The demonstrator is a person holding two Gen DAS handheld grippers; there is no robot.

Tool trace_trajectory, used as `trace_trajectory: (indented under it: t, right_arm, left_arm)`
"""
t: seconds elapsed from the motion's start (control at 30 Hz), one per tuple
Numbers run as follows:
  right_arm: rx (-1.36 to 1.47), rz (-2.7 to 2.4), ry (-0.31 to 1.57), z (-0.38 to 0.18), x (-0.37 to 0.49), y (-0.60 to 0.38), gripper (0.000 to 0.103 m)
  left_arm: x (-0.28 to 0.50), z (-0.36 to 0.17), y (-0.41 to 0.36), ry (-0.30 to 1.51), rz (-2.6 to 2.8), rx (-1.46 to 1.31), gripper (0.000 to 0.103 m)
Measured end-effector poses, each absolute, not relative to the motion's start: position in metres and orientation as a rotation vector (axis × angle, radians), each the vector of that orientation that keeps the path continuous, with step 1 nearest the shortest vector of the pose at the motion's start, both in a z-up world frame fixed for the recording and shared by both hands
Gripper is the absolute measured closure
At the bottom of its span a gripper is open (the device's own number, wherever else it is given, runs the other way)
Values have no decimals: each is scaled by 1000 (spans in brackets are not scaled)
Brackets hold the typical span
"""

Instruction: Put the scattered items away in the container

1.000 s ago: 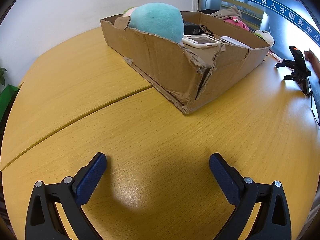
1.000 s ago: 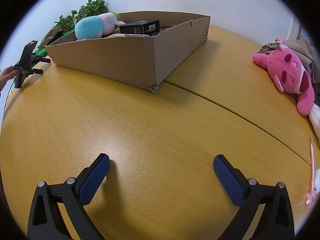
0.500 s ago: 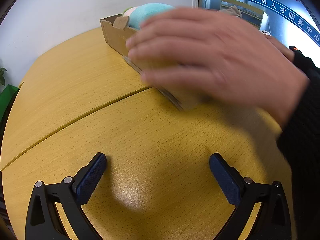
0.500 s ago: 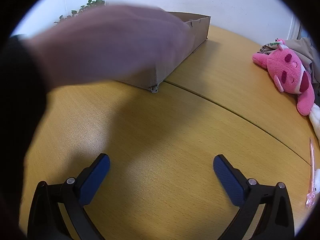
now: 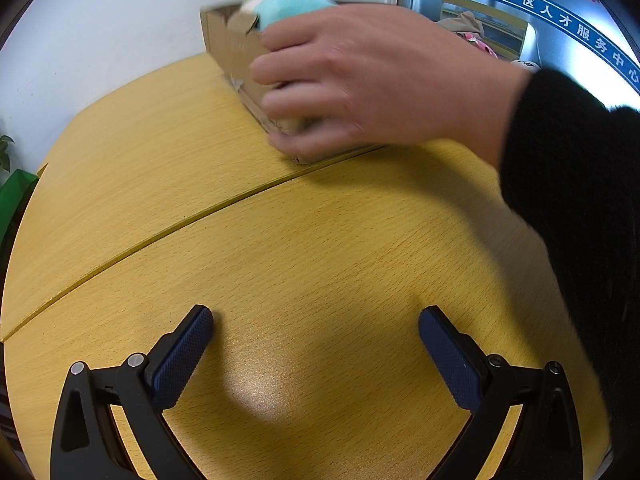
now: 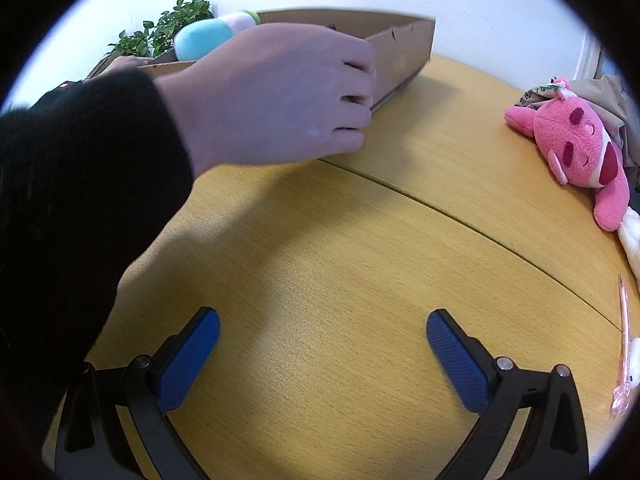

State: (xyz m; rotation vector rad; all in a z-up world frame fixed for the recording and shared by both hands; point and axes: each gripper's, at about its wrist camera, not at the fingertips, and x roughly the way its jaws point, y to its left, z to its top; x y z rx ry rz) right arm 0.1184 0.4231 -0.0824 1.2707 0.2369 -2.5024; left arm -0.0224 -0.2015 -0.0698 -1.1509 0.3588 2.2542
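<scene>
A brown cardboard box [image 5: 230, 50] [image 6: 404, 46] sits at the far side of the yellow table, with a teal plush [image 5: 288, 4] [image 6: 202, 40] in it. A person's hand [image 5: 372, 76] [image 6: 288, 92] in a black sleeve grips the box's near corner and hides most of it. A pink plush [image 6: 576, 148] lies on the table at the right, and a pink pen [image 6: 622, 344] near the right edge. My left gripper [image 5: 316, 340] and right gripper [image 6: 322, 340] both rest low over bare table, open, holding nothing.
A seam runs across the wooden table [image 5: 320, 248]. A green plant [image 6: 160, 34] stands behind the box by the white wall. Beige cloth [image 6: 612, 100] lies behind the pink plush. The black sleeve [image 6: 80, 200] fills the left of the right wrist view.
A hand came in over the table, took hold of the box and pushed it farther away and around. Both grippers have stayed still and open.
</scene>
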Motion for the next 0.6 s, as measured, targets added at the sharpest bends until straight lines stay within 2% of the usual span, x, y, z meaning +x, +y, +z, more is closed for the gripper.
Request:
trace_trajectory:
  t: [0.6]
  right_arm:
    - [1271, -2502, 240, -83, 118, 423, 0]
  left_arm:
    - [-23, -69, -201, 361, 2251, -1149, 0]
